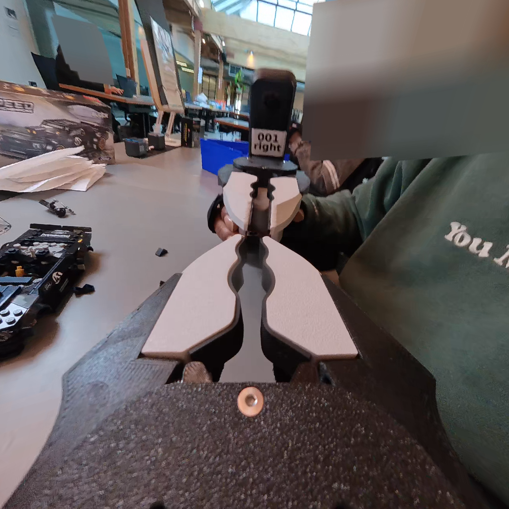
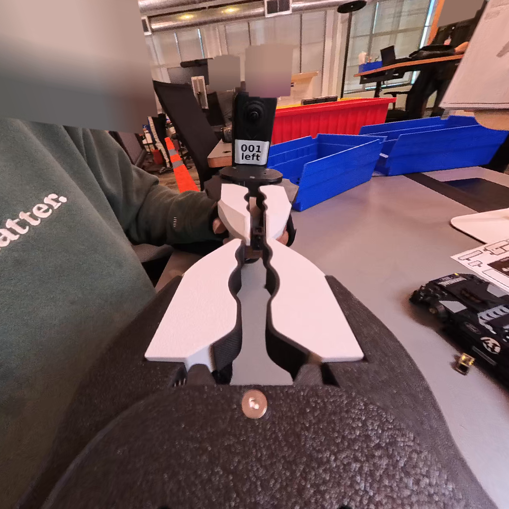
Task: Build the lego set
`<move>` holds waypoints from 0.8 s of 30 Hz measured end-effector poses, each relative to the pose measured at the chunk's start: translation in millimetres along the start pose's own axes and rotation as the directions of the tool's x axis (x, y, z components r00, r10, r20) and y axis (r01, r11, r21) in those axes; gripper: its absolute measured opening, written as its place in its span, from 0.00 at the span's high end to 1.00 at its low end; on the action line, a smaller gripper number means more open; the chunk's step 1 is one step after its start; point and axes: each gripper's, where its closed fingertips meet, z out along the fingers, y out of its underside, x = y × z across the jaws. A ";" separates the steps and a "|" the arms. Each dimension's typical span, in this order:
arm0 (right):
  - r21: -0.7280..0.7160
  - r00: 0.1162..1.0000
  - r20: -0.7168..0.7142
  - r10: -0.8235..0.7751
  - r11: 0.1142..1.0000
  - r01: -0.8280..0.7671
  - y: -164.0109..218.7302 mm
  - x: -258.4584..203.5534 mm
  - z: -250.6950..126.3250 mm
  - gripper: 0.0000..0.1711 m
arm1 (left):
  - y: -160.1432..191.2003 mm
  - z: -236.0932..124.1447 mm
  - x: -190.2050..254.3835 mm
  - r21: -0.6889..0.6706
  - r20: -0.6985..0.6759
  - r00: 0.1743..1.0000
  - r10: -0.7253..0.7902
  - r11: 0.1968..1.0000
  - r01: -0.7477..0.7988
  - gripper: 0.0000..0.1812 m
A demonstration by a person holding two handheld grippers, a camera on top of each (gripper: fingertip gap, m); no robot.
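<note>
Tips of both hand-held grippers, left (image 1: 252, 239) and right (image 2: 254, 248), pinch one small black piece (image 2: 257, 234) (nose to nose).

A: Where's the car?

B: The car (image 1: 41, 275) lies flat on the table, black, half built. Its studded top is open, with white and grey bits and one yellow piece inside, and white decals on its side.

A: Any loose parts?

B: A black wedge (image 1: 161, 252) lies apart from it and a dark scrap (image 1: 84, 288) just beside it. A small black-and-grey assembly (image 1: 56, 208) sits farther back, and a tiny gold-and-black piece (image 2: 464, 363) is near the car's side.

A: Anything off the table?

B: One small black part (image 2: 257, 231), pinched upright in the left gripper (image 2: 257, 242).

A: And the packaging?

B: The box (image 1: 55, 124) stands behind torn white bags (image 1: 49, 173). The sticker sheet (image 2: 487, 256) lies flat beyond the car.
</note>
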 end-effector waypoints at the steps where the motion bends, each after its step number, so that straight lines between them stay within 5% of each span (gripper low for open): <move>1: 0.002 1.000 -0.011 0.007 1.000 -0.007 -0.2 2.3 0.4 0.92 | -4.4 -1.4 -1.7 0.034 0.001 1.000 -0.022 0.999 0.022 0.95; 8: 0.012 0.997 -0.062 0.037 0.999 -0.037 -0.5 8.7 13.1 0.89 | -19.8 -0.3 -2.2 0.179 -0.057 0.987 -0.149 0.971 0.157 0.95; 24: 0.008 0.998 -0.038 0.059 0.998 -0.058 0.2 6.8 12.1 0.95 | -14.6 3.0 -2.7 0.161 -0.038 0.992 -0.122 0.979 0.127 0.95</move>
